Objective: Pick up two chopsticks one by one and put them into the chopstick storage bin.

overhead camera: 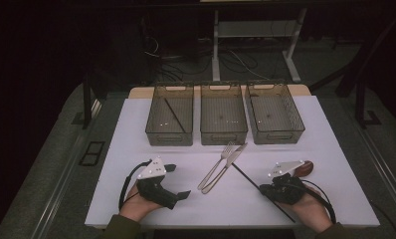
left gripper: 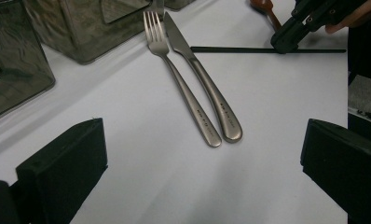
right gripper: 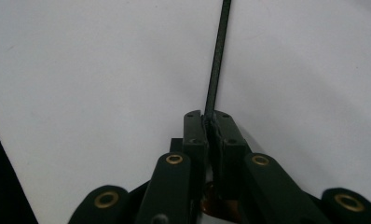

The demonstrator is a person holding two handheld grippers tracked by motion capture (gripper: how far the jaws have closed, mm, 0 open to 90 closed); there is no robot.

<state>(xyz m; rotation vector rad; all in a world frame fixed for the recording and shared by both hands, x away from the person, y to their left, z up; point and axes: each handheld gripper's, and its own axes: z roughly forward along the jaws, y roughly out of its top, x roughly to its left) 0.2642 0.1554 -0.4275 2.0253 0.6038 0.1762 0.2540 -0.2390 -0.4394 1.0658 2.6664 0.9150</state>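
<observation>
A steel fork [overhead camera: 215, 167] and knife [overhead camera: 225, 168] lie side by side mid-table, also in the left gripper view as fork [left gripper: 181, 79] and knife [left gripper: 204, 84]. My left gripper [overhead camera: 178, 180] rests to their left, wide open with nothing between its jaws [left gripper: 202, 177]. A thin black chopstick [overhead camera: 248, 177] lies diagonally on the white table. My right gripper [overhead camera: 263, 189] is shut on its middle; in its own view the tips [right gripper: 209, 122] pinch the chopstick [right gripper: 218, 56]. The left gripper view also shows the right gripper [left gripper: 284, 44] on the chopstick [left gripper: 239, 49].
Three see-through bins stand in a row at the back: left [overhead camera: 169, 134], middle [overhead camera: 224, 135], right [overhead camera: 280, 134]. Another black chopstick [overhead camera: 175, 114] lies in the left bin. A brown spoon [overhead camera: 303, 168] lies just behind the right gripper. The table's front edge [overhead camera: 226, 225] is close to both hands.
</observation>
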